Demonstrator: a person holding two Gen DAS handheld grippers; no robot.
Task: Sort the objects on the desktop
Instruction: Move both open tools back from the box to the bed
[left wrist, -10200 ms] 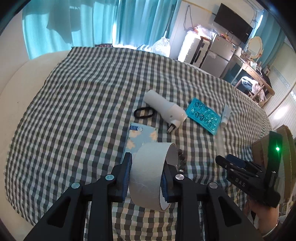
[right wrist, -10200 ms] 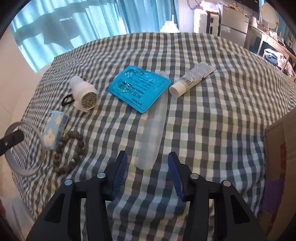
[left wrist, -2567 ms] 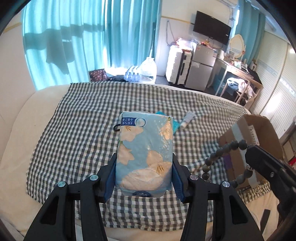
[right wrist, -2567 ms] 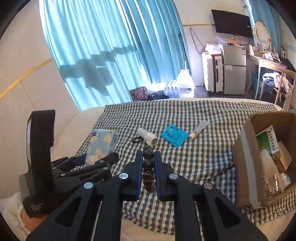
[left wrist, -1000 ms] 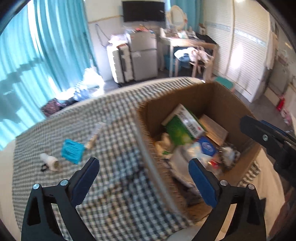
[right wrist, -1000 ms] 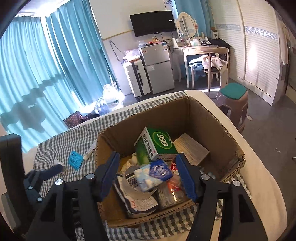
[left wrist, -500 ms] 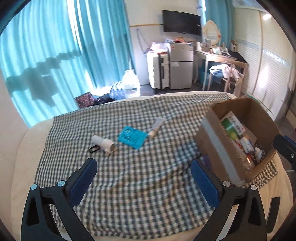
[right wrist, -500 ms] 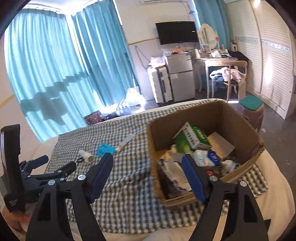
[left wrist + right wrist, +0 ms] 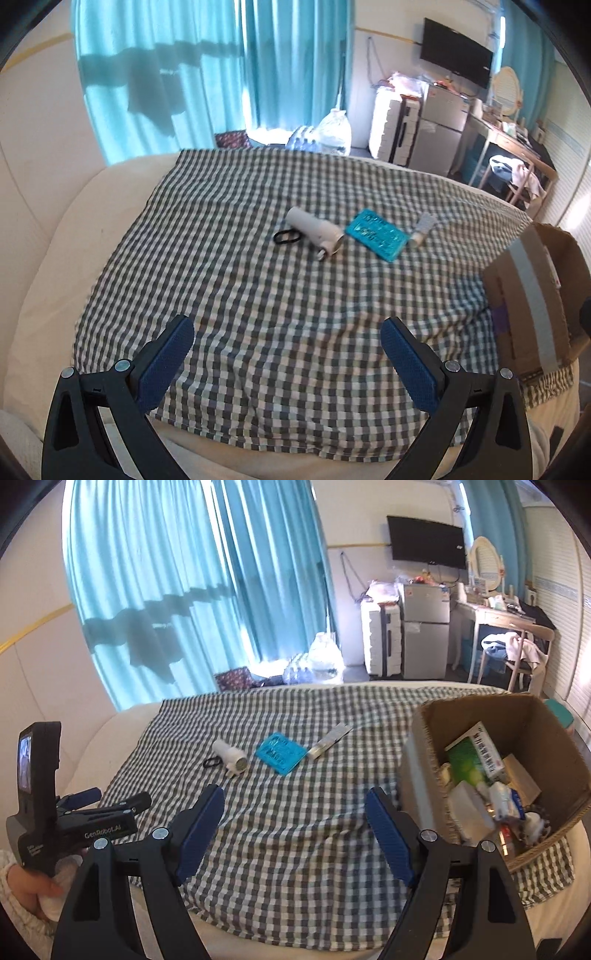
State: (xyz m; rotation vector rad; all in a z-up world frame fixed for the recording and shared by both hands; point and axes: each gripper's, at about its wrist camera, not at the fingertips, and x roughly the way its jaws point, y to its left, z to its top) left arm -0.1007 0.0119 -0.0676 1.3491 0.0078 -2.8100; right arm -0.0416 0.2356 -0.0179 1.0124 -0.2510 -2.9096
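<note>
Fingers of left gripper [image 9: 282,354] and right gripper [image 9: 294,823] spread wide, empty. White plastic cylinder [image 9: 314,233], mid-frame on checked bedspread [image 9: 258,295]: likely light, rigid, slippery; grasp across its body.

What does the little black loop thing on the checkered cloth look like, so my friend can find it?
Start at the checkered cloth, then find the white cylinder lying near its middle. The black hair tie lies flat just left of it: a thin dark ring, the smallest and only black item there.

Cardboard box [image 9: 532,295] cut off at frame right, contents unseen; tube [image 9: 424,229] lettering illegible, blurred.
</note>
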